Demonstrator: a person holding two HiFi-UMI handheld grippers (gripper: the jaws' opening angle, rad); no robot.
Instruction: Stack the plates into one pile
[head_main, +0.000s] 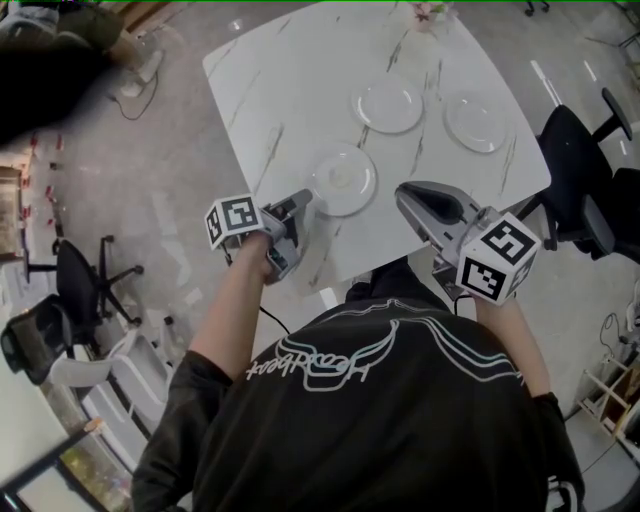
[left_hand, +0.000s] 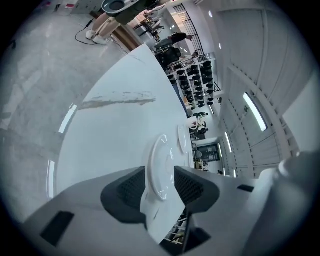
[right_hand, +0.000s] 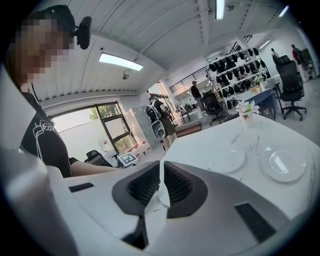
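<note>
Three white plates lie apart on the white marble table (head_main: 270, 90): a near plate (head_main: 342, 178), a far middle plate (head_main: 389, 104) and a far right plate (head_main: 476, 122). My left gripper (head_main: 300, 208) is open at the near plate's left edge. In the left gripper view the gripper (left_hand: 160, 186) is rolled, and the near plate's (left_hand: 160, 170) rim shows in the gap between its pads, which do not press on it. My right gripper (head_main: 408, 195) hangs shut and empty over the table's front edge, right of that plate. The right gripper view shows the gripper (right_hand: 161, 182) with both far plates (right_hand: 227, 161) (right_hand: 283, 164) ahead.
A small flower vase (head_main: 430, 12) stands at the table's far edge. A black office chair (head_main: 580, 170) is close to the table's right corner, another chair (head_main: 85, 275) stands on the floor to the left. The table's front edge runs just before both grippers.
</note>
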